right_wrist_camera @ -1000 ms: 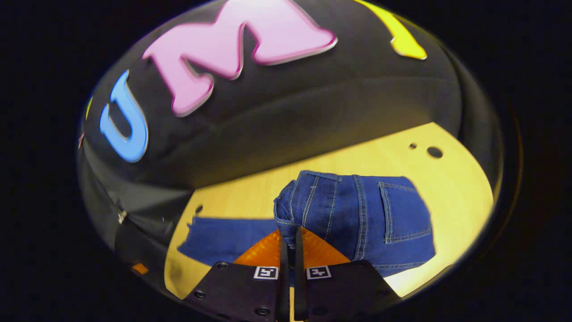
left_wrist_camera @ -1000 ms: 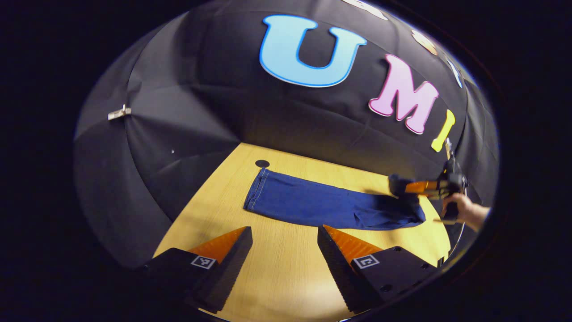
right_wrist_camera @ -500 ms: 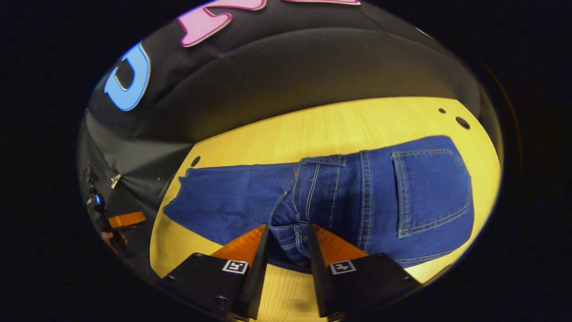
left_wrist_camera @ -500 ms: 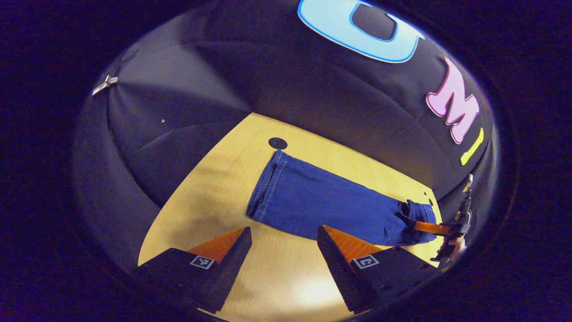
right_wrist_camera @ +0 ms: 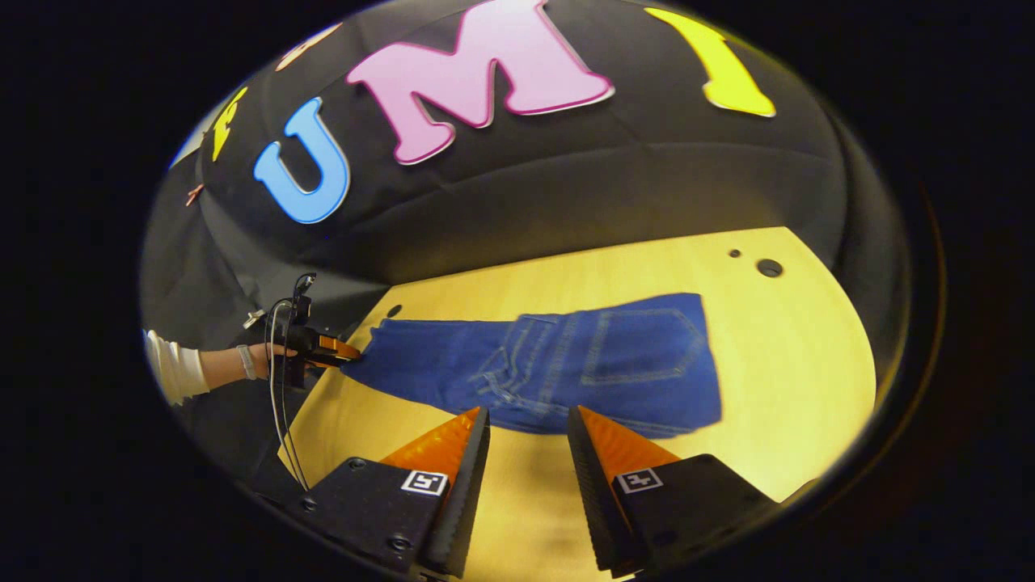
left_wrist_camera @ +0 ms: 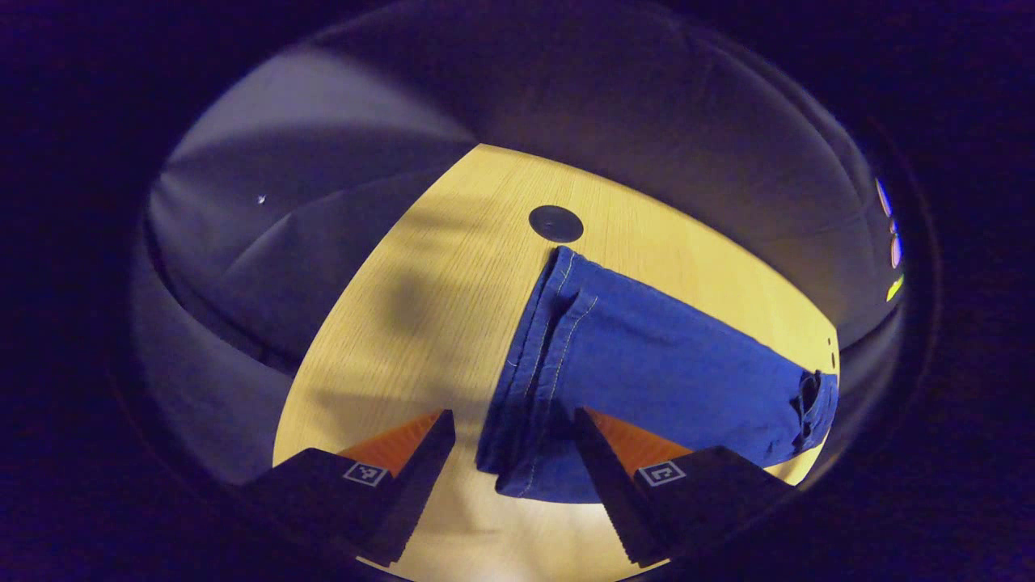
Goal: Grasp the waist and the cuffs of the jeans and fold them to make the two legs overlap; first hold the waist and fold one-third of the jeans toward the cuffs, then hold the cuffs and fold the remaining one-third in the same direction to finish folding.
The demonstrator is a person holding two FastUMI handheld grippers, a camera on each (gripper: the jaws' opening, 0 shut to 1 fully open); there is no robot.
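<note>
Nearest in the left gripper view, the left gripper (left_wrist_camera: 514, 453) hangs low over a pale wooden tabletop (left_wrist_camera: 420, 323) with its jaws wide apart. The stitched cuff end (left_wrist_camera: 530, 388) of a pair of dark blue denim jeans (left_wrist_camera: 647, 372) lies in the gap between the fingers; whether either finger touches the cloth cannot be told, and nothing is gripped.

Nearest in the right gripper view, the right gripper (right_wrist_camera: 527, 461) is also wide open and holds nothing. It sits just short of the near edge of the jeans (right_wrist_camera: 566, 364), apart from them.

Beyond it, the jeans lie flat on the tabletop (right_wrist_camera: 792, 347), legs overlapped. The waist part (right_wrist_camera: 631, 356), with pocket and seams showing, lies folded over the legs. At the far cuff end, the left gripper (right_wrist_camera: 344, 352) and the sleeved hand (right_wrist_camera: 267, 360) holding it meet the cloth.

Farthest back, a round dark hole (left_wrist_camera: 555, 223) marks the table just past the cuffs.

Judging by this, the waist fold is done and the cuff fold is starting. The next move calls for closing the left jaws on both cuff layers, then carrying them over the folded waist.
</note>
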